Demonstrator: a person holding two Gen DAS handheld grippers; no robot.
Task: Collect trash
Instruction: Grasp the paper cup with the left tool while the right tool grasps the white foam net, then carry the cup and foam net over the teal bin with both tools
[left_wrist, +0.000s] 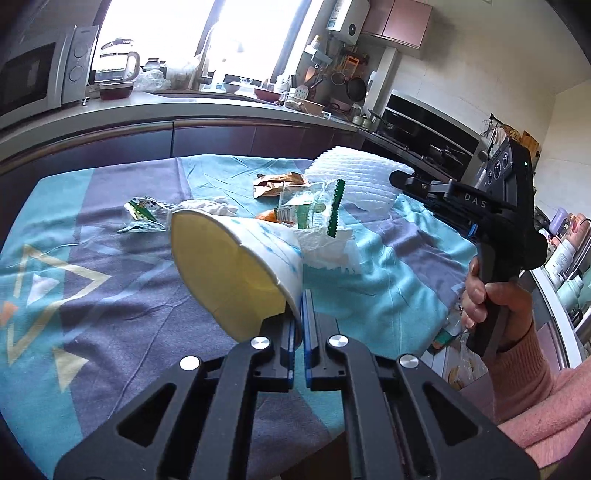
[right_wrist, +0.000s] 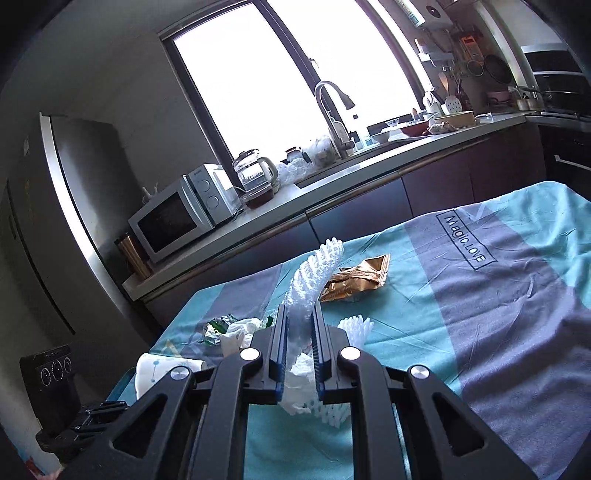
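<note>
Left hand-held gripper (left_wrist: 300, 317) pinches paper cup (left_wrist: 236, 266) rim: light, crushable. Right hand-held gripper (right_wrist: 299, 332) clamps foam net (right_wrist: 314, 280): soft, springy.

Right gripper (right_wrist: 300, 325): I see its jaws clamped on a white foam net sleeve (right_wrist: 314, 280), which sticks up tilted past the fingertips. Crumpled white tissue (right_wrist: 301, 373) sits low between the pads. Gold snack wrapper (right_wrist: 354, 278) lies just behind on the teal-grey cloth (right_wrist: 480, 314). Green wrapper (right_wrist: 218, 326) and paper cup (right_wrist: 159, 373) to the left. Microwave (right_wrist: 181, 210) and kettle (right_wrist: 255, 177) on the counter.
</note>
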